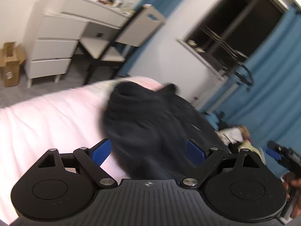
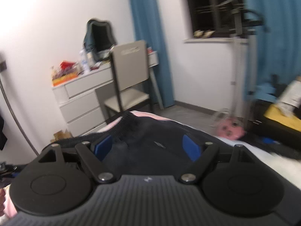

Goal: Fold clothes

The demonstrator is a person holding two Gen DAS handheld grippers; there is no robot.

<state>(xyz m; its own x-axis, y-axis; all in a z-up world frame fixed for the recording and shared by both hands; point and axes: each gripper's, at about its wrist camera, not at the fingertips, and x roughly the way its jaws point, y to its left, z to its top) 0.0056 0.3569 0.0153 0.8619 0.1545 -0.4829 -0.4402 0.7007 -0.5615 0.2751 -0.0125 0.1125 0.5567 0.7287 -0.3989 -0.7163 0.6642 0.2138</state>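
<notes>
A soft, dark, lumpy garment with a ribbed edge lies on a smooth pink bed cover. It sits between and ahead of the wide-apart blue fingers of the left gripper. The right gripper is spread wide too, gripping nothing, with the cloth between its fingers.
</notes>
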